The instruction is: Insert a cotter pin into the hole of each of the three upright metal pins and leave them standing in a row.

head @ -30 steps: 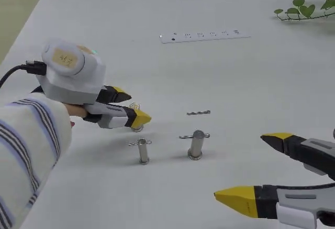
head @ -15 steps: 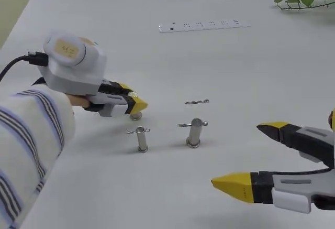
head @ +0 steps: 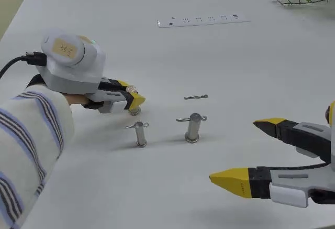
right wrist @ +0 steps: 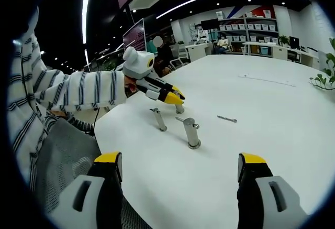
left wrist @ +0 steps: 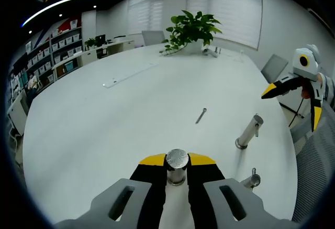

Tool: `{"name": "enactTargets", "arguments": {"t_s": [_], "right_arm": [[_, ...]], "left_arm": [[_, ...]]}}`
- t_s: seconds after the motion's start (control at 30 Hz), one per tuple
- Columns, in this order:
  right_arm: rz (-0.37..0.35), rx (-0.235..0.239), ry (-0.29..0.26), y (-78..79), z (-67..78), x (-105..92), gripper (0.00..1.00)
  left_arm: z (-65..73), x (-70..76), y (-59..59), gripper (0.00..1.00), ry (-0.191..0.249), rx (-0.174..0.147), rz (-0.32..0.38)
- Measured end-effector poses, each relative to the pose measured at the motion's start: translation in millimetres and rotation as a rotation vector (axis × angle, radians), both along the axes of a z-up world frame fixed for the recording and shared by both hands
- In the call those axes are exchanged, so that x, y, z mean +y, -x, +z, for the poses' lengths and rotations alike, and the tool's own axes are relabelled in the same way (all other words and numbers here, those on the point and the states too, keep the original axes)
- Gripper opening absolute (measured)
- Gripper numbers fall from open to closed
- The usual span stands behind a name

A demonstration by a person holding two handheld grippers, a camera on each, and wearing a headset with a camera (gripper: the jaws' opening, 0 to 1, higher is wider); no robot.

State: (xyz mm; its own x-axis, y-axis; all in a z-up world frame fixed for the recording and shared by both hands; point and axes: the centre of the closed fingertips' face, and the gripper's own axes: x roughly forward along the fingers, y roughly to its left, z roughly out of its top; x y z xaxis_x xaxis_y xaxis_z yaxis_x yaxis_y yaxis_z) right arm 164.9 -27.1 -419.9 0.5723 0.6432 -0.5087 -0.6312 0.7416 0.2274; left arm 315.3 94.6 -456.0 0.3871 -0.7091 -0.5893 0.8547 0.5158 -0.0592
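Head view: the left gripper [head: 135,102] is seen closed on an upright metal pin [head: 135,111] on the white table [head: 235,61]. Two fitted pins [head: 140,133] [head: 193,128], each crossed by a cotter pin, are stood just beside it. A loose cotter pin [head: 196,97] is laid behind them. The right gripper [head: 238,153] is held wide open, well apart. Left gripper view: the pin's shaft is clamped between narrowed jaws. Right gripper view: jaws are spread wide, with all three pins seen ahead.
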Motion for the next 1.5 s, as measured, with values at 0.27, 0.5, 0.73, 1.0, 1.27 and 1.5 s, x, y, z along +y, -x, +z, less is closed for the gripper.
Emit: {"name": "enactTargets", "arguments": {"t_s": [0.27,0.5,0.73,1.0,1.27,1.5], "right_arm": [[-0.002,0.002,-0.007,0.0,-0.4,1.1,0.9],[0.003,0.0,-0.011,-0.3,0.6,3.4,0.9],[0.003,-0.002,-0.014,-0.2,1.2,3.7,0.9],[0.005,-0.004,-0.014,0.4,2.9,4.6,0.9],[0.013,0.004,-0.022,1.8,2.6,8.4,0.9],[0.025,0.004,-0.024,1.8,3.3,11.1,0.9]], "left_arm": [[0.0,0.4,0.5,0.1,-0.009,-0.028,0.015],[0.0,1.5,-0.4,0.1,-0.027,-0.036,0.014],[-0.2,8.6,-1.1,0.1,-0.046,-0.029,0.028],[10.7,14.7,1.0,0.1,-0.038,-0.032,0.027],[26.7,14.7,7.3,0.1,-0.036,-0.059,-0.008],[45.0,10.7,15.4,0.1,-0.022,-0.09,-0.058]]}}
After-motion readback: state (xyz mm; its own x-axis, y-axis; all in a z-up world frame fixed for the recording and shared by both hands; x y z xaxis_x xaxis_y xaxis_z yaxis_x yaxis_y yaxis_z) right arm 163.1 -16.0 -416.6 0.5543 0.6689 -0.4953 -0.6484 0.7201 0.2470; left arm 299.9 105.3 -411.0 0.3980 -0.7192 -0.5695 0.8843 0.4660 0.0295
